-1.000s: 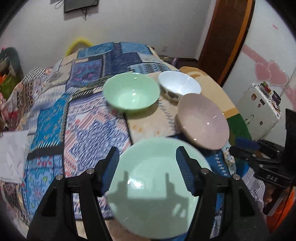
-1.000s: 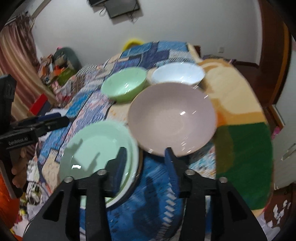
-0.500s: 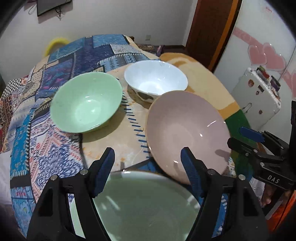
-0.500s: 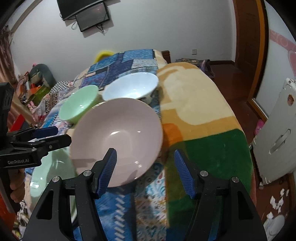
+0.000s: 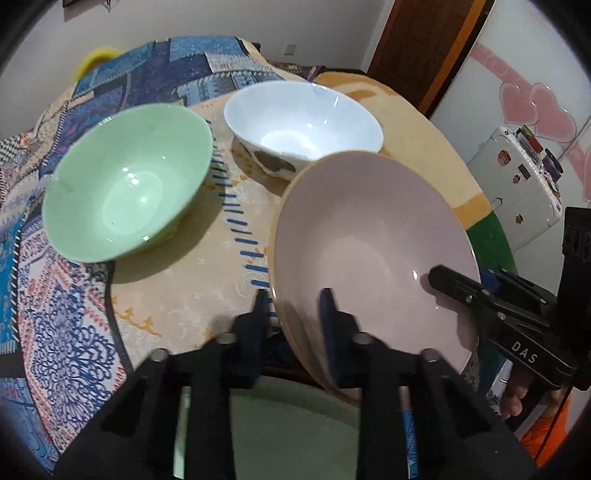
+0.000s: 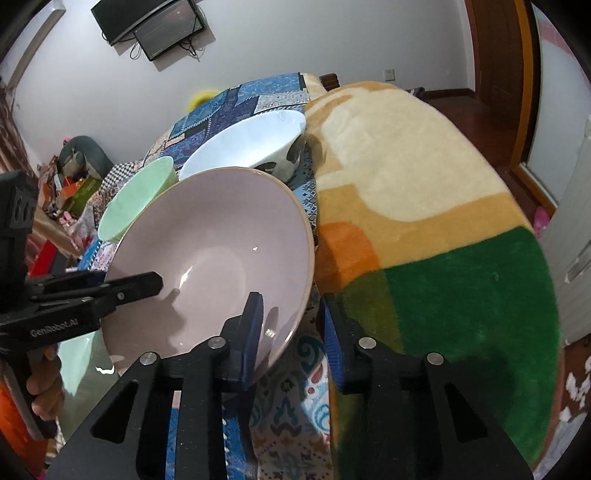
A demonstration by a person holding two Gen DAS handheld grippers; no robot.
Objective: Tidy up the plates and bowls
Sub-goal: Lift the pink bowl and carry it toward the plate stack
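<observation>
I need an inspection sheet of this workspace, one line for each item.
Surface: patchwork quilt and yellow-green blanket cover it.
Job's things: pink plate, green bowl, white bowl; green plate nearest the cameras.
Clutter: piled belongings at the far side.
Grippers: left hand-held gripper and right hand-held gripper have just been closing; each clamps the pink plate's rim.
Cables: wires hang below wall screen.
Surroundings: wooden door, white stickered case.

quilt (image 5: 74,314): blue patchwork, on bed | blanket (image 6: 424,229): cream, orange, green, beside quilt | TV (image 6: 151,26): wall-mounted | door (image 5: 424,48): brown wood | suitcase (image 5: 517,188): white, stickered
</observation>
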